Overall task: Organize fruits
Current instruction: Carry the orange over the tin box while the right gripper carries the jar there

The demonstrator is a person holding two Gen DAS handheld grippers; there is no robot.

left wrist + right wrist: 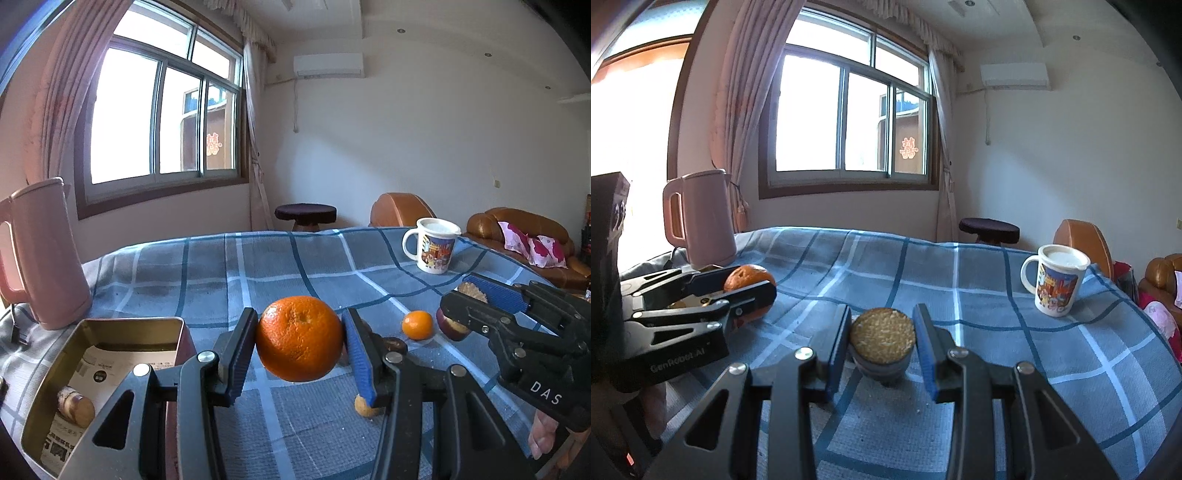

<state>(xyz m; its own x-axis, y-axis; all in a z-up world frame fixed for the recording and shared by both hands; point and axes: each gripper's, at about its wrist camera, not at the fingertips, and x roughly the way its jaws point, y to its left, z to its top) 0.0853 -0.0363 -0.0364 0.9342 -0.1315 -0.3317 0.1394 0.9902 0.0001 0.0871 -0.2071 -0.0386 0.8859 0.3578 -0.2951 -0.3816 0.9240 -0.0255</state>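
Left to right: open tin box [110,343] on the checked cloth [258,269]; left gripper [300,341] clamps a large orange [300,338] above the cloth; small orange [417,325] lying free; right gripper [882,341] clamps a round crusted fruit piece [882,330].

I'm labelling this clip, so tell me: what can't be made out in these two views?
- Tin, left wrist view: near corner behind left gripper, which holds the orange.
- Dark fruit, left wrist view: partly behind right gripper; kind unclear.
- Biscuit, right wrist view: underside hidden.
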